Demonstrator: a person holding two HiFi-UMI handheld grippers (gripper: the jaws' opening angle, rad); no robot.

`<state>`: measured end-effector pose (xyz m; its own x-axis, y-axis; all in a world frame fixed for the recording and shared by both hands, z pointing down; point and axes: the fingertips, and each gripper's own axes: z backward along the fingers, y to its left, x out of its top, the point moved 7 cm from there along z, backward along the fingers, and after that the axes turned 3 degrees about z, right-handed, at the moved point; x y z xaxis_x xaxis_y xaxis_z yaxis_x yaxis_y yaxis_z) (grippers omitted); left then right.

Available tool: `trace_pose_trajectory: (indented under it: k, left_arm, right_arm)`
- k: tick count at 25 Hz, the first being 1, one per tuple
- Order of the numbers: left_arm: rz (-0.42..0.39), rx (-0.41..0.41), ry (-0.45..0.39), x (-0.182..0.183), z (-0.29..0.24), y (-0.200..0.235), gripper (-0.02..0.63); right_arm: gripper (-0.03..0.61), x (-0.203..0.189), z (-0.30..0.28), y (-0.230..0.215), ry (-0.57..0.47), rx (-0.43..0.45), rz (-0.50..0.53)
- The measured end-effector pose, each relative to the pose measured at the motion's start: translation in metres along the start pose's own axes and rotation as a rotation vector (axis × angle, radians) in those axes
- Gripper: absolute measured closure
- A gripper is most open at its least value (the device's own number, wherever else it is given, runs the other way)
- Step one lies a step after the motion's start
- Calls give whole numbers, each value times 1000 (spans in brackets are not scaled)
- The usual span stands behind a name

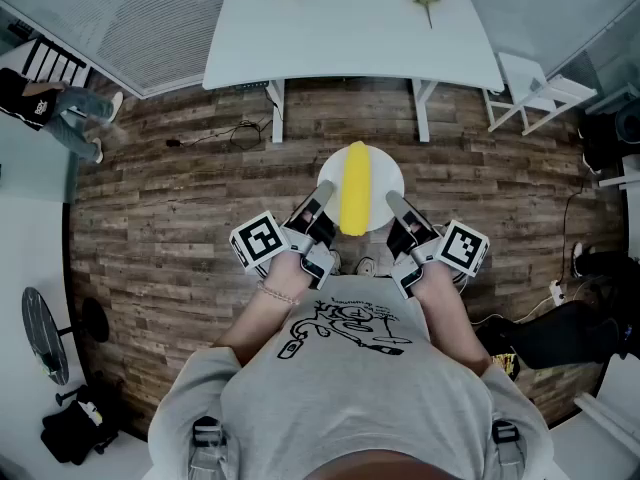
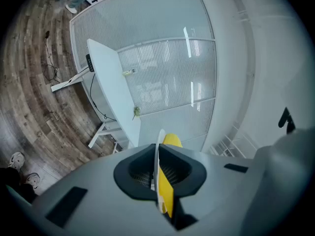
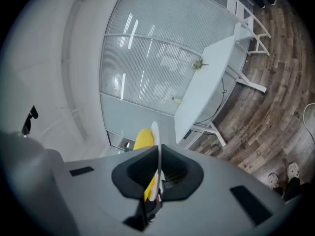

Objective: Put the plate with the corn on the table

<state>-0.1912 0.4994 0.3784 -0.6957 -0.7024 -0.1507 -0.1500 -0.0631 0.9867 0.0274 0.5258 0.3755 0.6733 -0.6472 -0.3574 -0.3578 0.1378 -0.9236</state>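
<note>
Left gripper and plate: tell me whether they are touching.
Touching. In its own view, the left gripper has its jaws shut on the rim of the plate, with no gap showing.

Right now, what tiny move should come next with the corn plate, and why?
Probably carry the plate forward toward the white table, keeping it level. The left gripper and the right gripper each have their jaws shut on its rim, the corn lies on top, and the plate hangs over the wooden floor, short of the table.

Bright, even daylight; fisheye-bent edges — sharp focus.
</note>
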Motion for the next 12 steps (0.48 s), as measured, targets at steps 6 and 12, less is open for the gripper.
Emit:
trace_pose_trajectory:
  k: [6, 12]
  left_arm:
    - [-19, 3, 6, 10, 7, 1, 586]
    - [3, 5, 20, 35, 20, 11, 588]
  right_arm:
    - [563, -7, -6, 5, -7, -6, -8]
    - [557, -21, -31, 12, -23, -8, -10]
